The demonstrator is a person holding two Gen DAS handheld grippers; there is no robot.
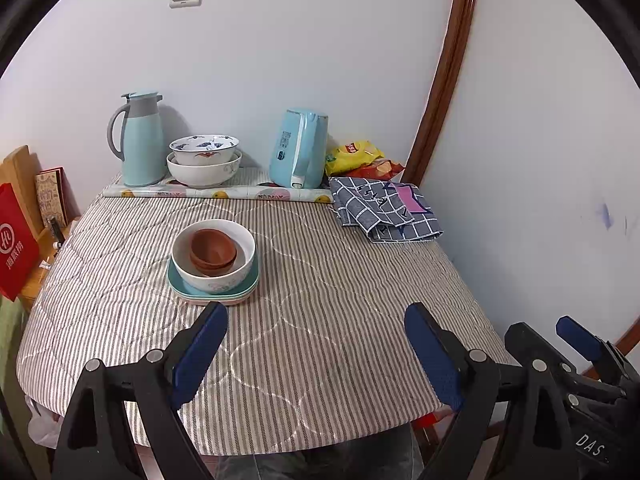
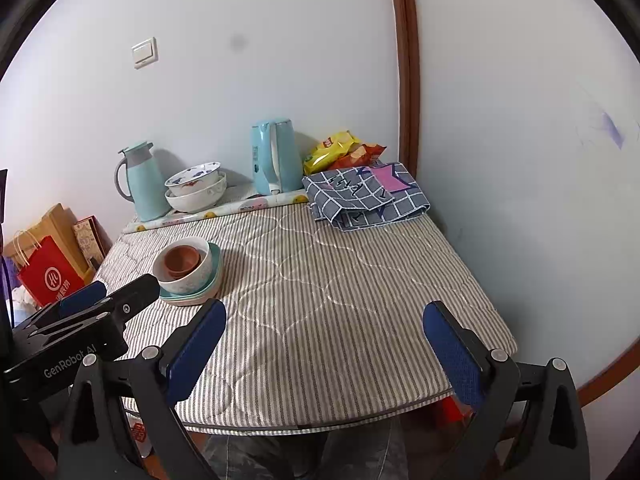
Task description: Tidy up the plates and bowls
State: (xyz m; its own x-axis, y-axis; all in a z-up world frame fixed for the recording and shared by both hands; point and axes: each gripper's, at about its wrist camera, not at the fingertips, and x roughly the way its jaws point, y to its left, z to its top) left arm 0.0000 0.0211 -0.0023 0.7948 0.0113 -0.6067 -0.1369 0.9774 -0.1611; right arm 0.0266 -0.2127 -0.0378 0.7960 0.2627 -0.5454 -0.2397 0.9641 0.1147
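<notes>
- One stack sits on the left half of the counter [image 1: 320,320]: two brown bowls [image 1: 213,252] nested inside one white bowl [image 1: 214,258], on plates [image 1: 212,294] — at least two, teal over pale; an exact count is not clear.
- Two more patterned bowls [image 1: 204,160] are nested at the back, between a teal thermos [image 1: 140,140] and a blue kettle [image 1: 298,148].
- Further right at the back: one yellow snack bag [image 1: 356,156] and one folded checked cloth [image 1: 384,210], near the corner.
- Left gripper [image 1: 316,356] — wide apart, holding nothing, over the near edge of the counter; the stack lies just ahead of its left finger.
- Right gripper [image 2: 326,358] is likewise spread wide and empty, over the near edge, well right of the stack.
- The middle and right of the counter between stack and cloth are bare.
- A grey striped quilted cover lies over the counter; white walls meet at the right with brown trim [image 1: 448,68]; a red bag [image 1: 16,240] stands past the left edge.
</notes>
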